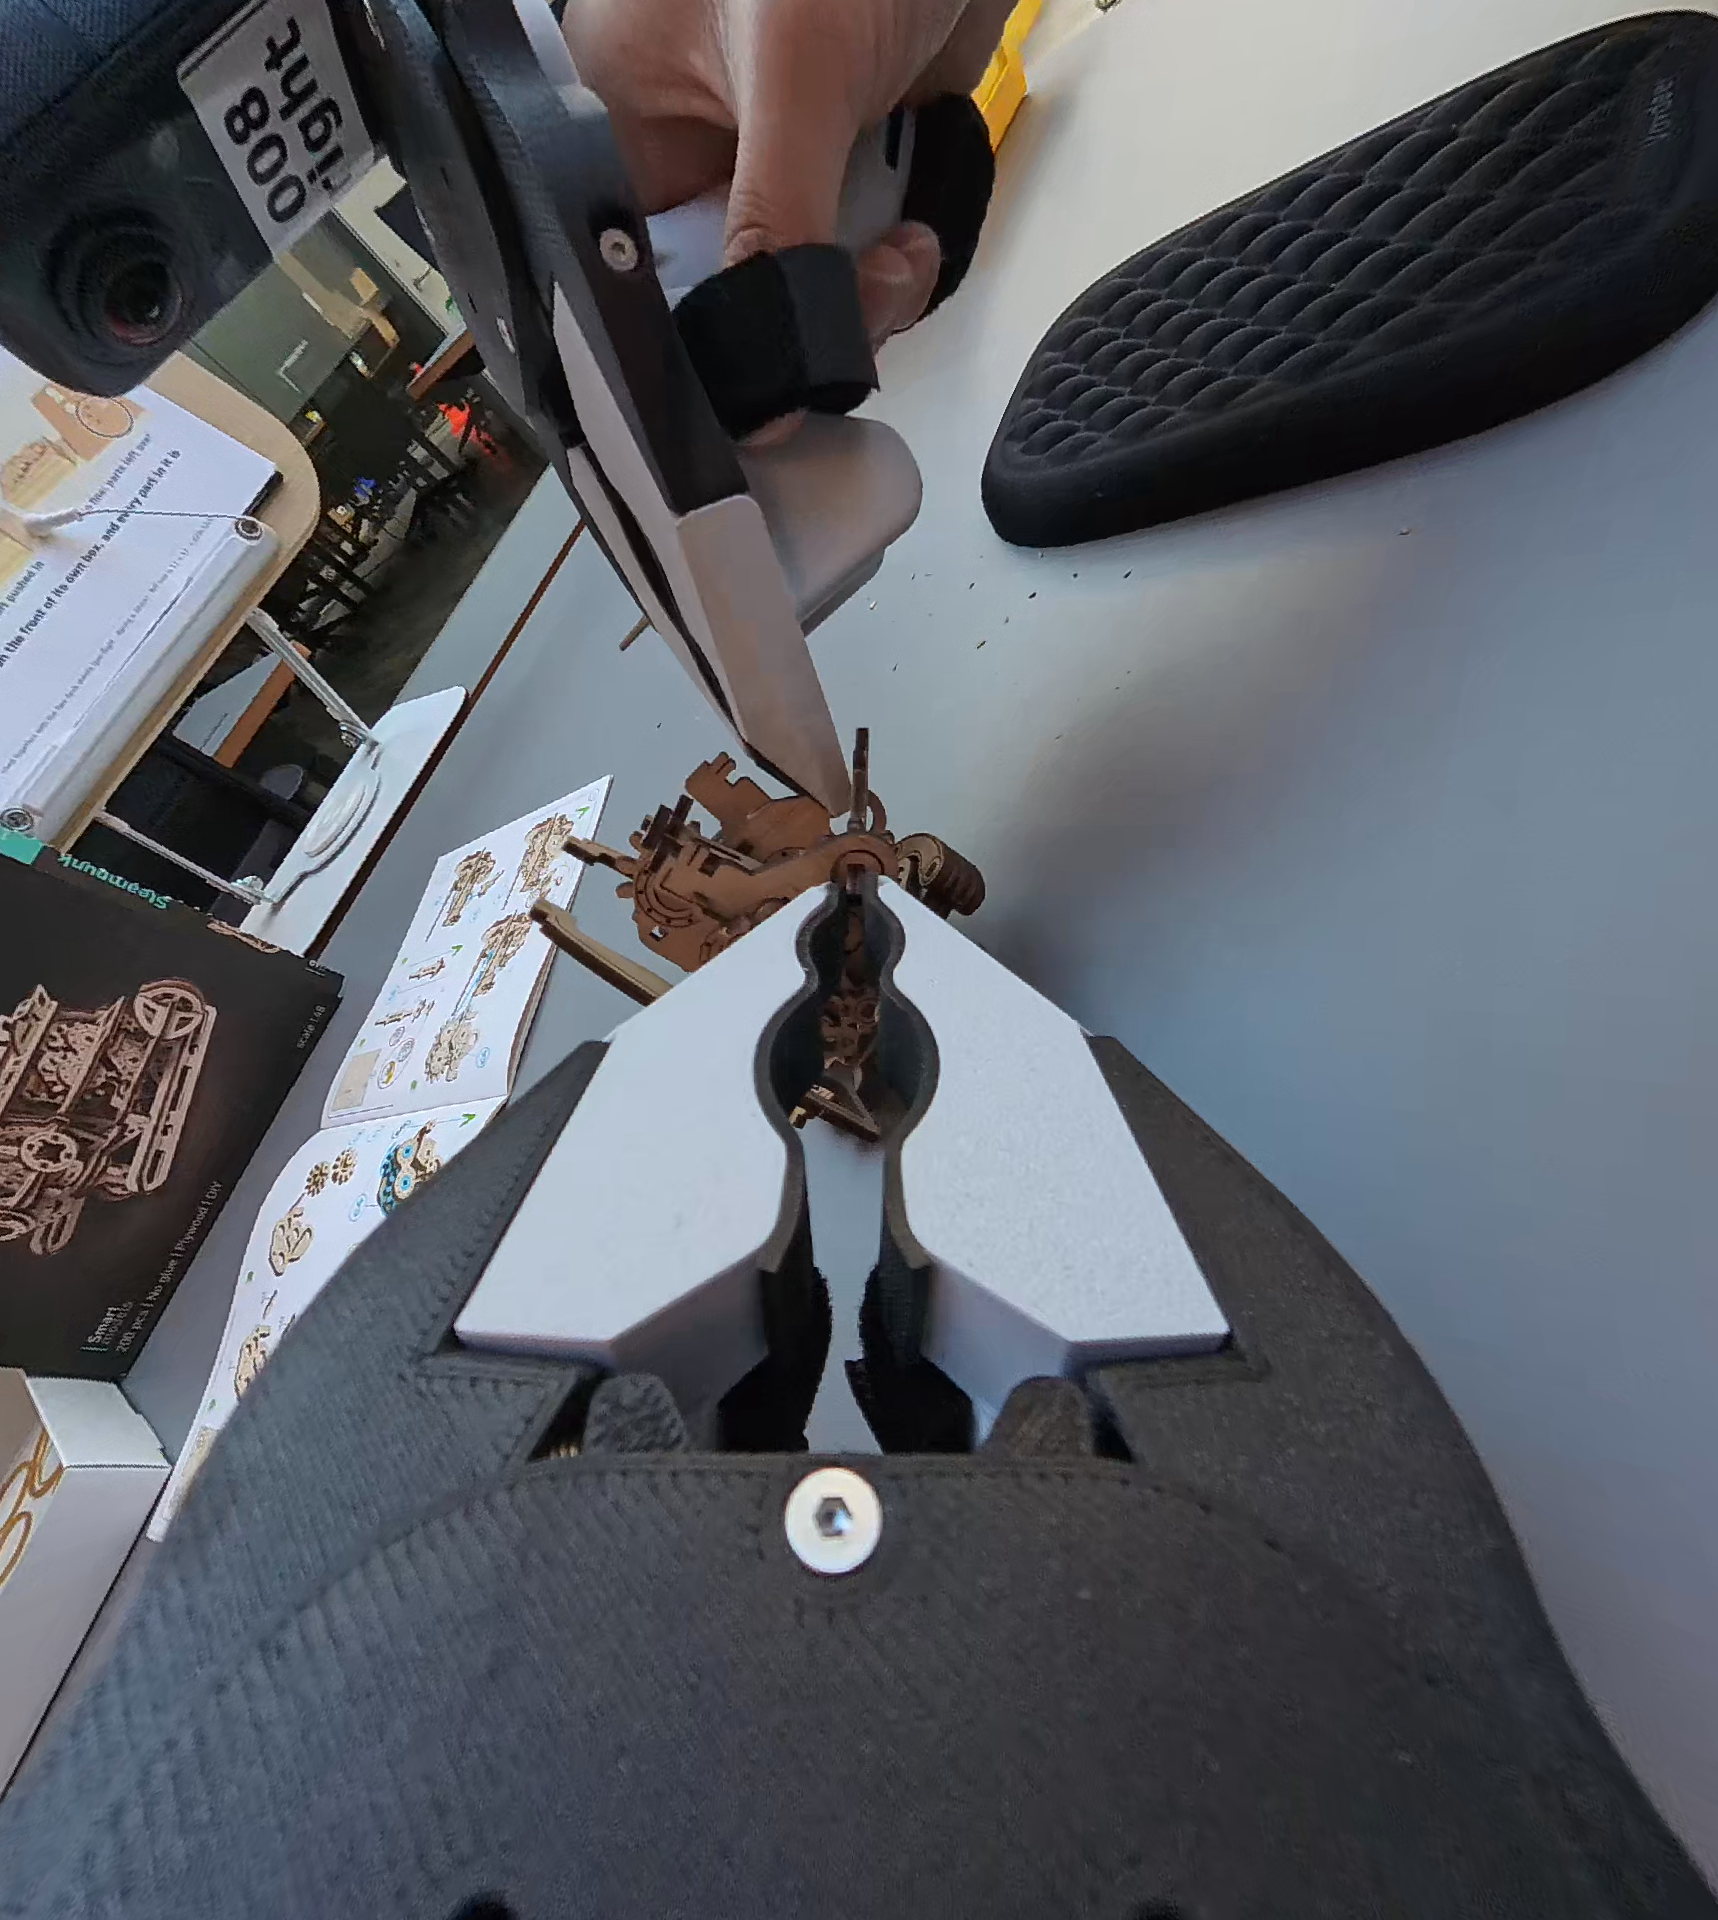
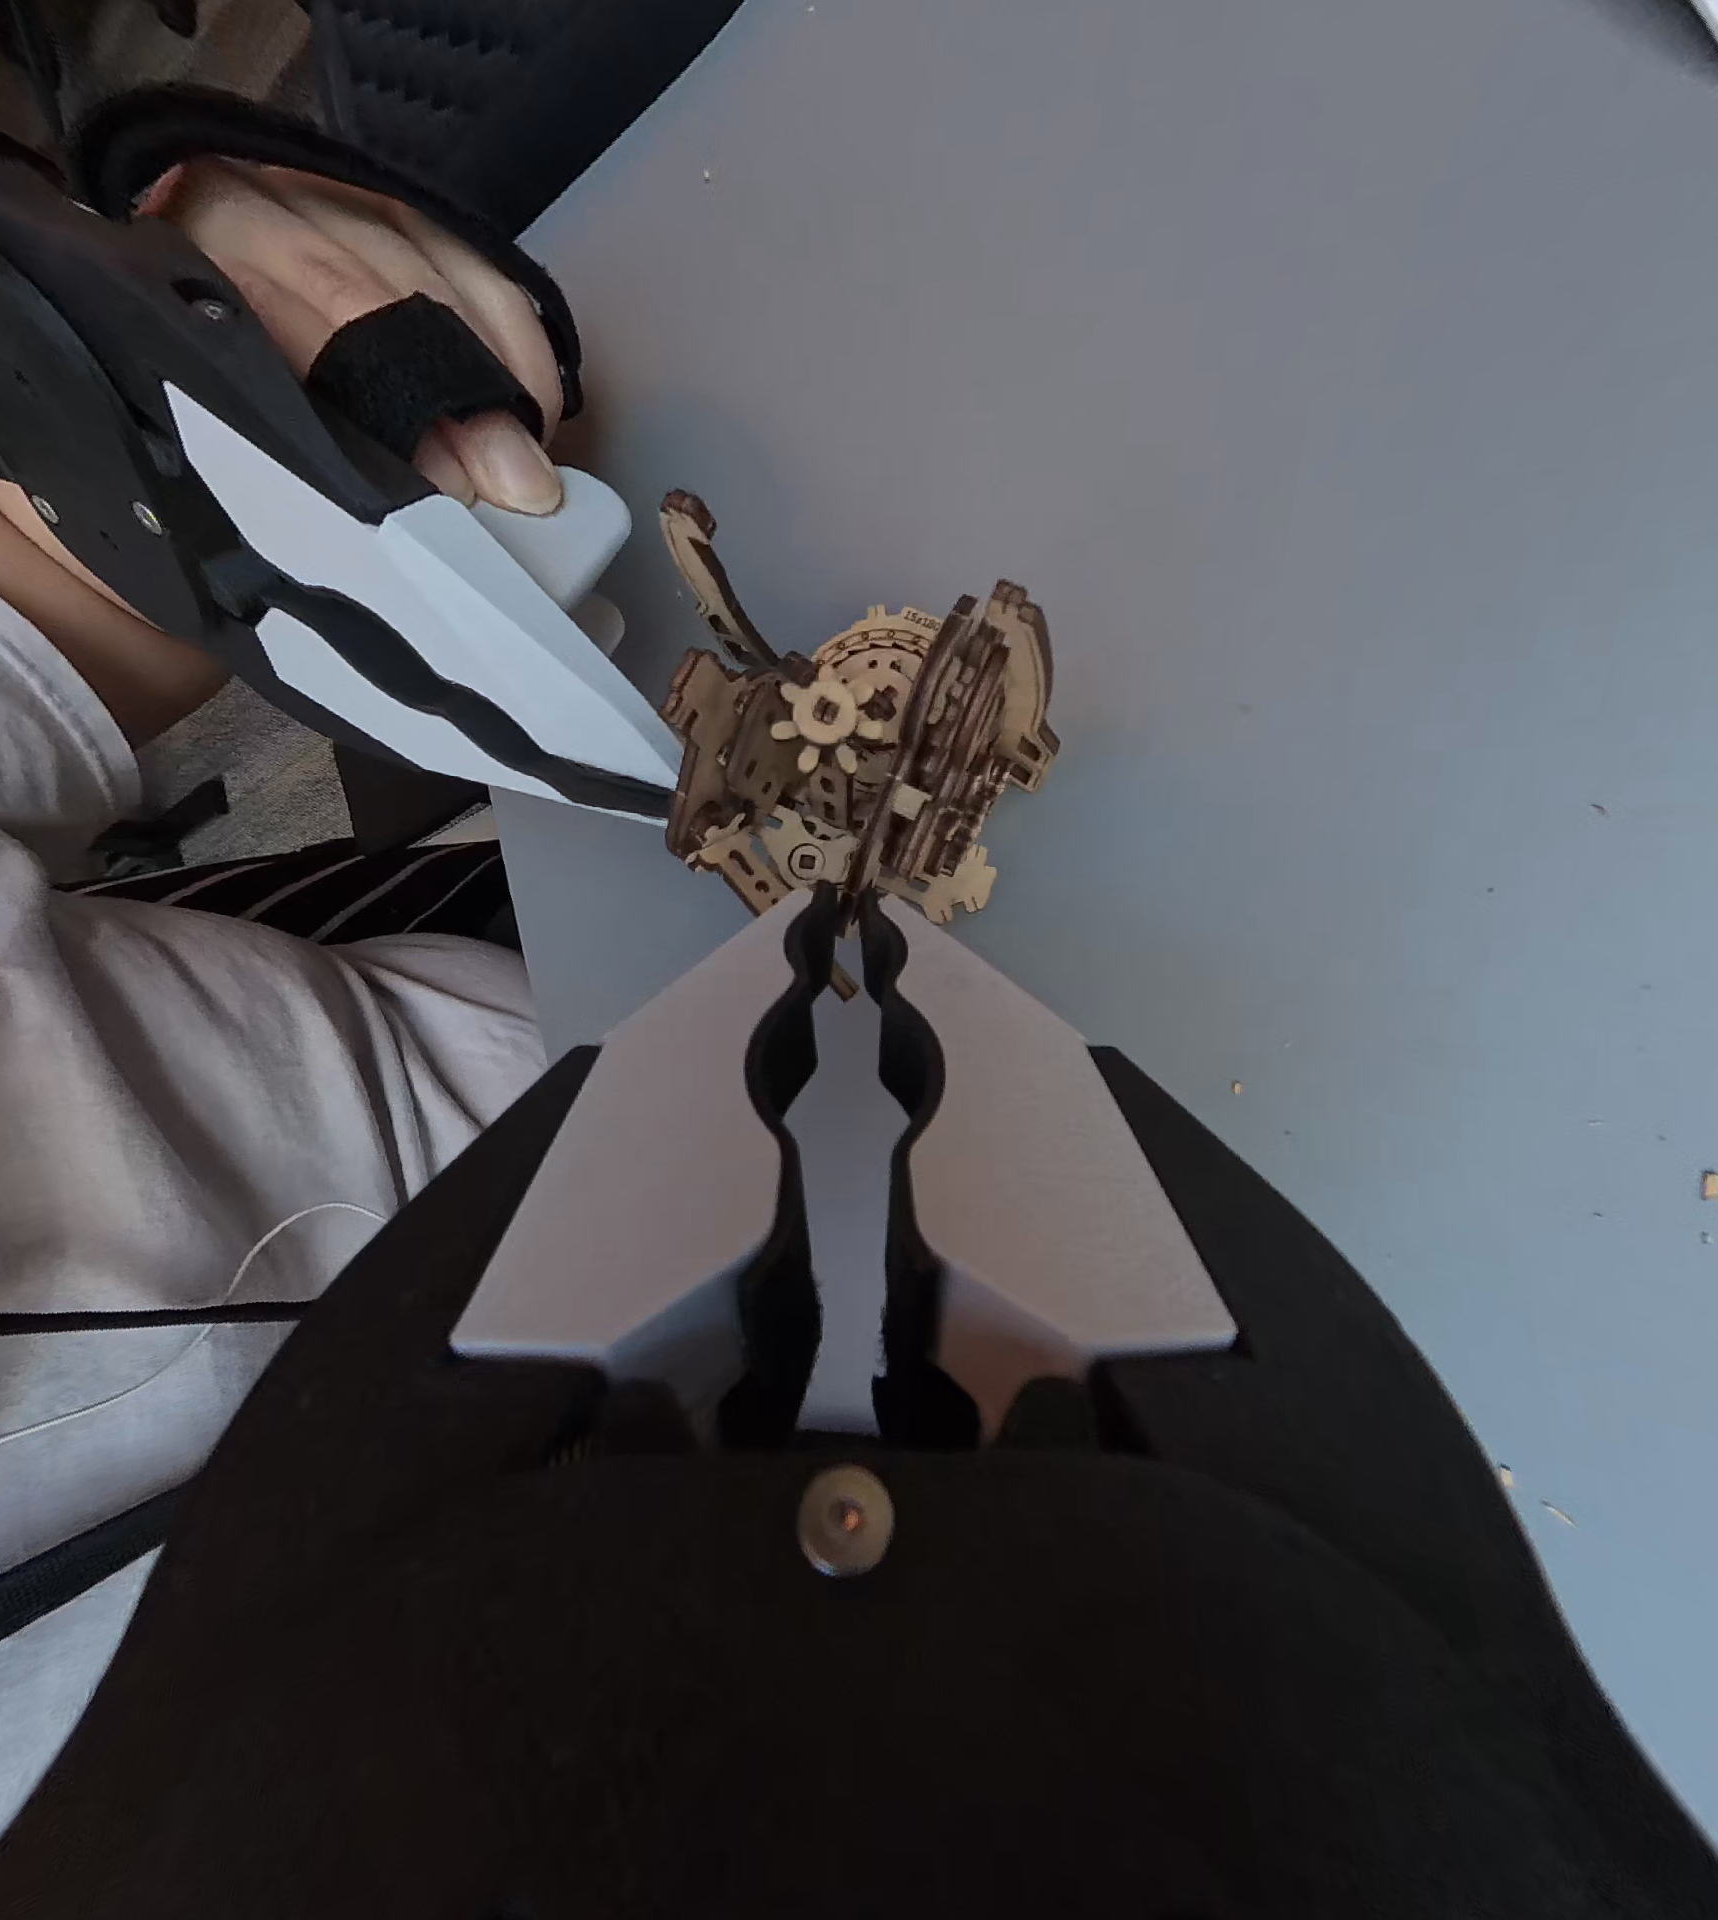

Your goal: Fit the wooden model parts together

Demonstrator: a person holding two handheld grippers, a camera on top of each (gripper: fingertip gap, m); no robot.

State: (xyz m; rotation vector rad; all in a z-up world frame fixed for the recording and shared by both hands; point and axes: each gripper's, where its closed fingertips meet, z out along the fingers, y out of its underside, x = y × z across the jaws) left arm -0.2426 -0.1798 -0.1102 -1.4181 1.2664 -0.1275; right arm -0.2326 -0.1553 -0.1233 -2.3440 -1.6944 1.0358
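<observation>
A partly built wooden model (image 2: 860,748) of gears and slotted plates is held above a grey table (image 2: 1354,520) between 2 handheld grippers. The right gripper (image 2: 839,904) pinches a thin plate at the model's lower edge, fingertips nearly together. The left gripper (image 1: 850,894) also pinches the model, its tips closed on a thin edge (seen from the right wrist, it comes in from the left). An instruction booklet (image 1: 481,956), a black box (image 1: 86,1091) and a black quilted cushion (image 1: 1385,281) lie on the table.

The left gripper (image 1: 853,894) pinches the wooden model (image 1: 730,883). The right gripper (image 1: 827,798) touches the model's top.
</observation>
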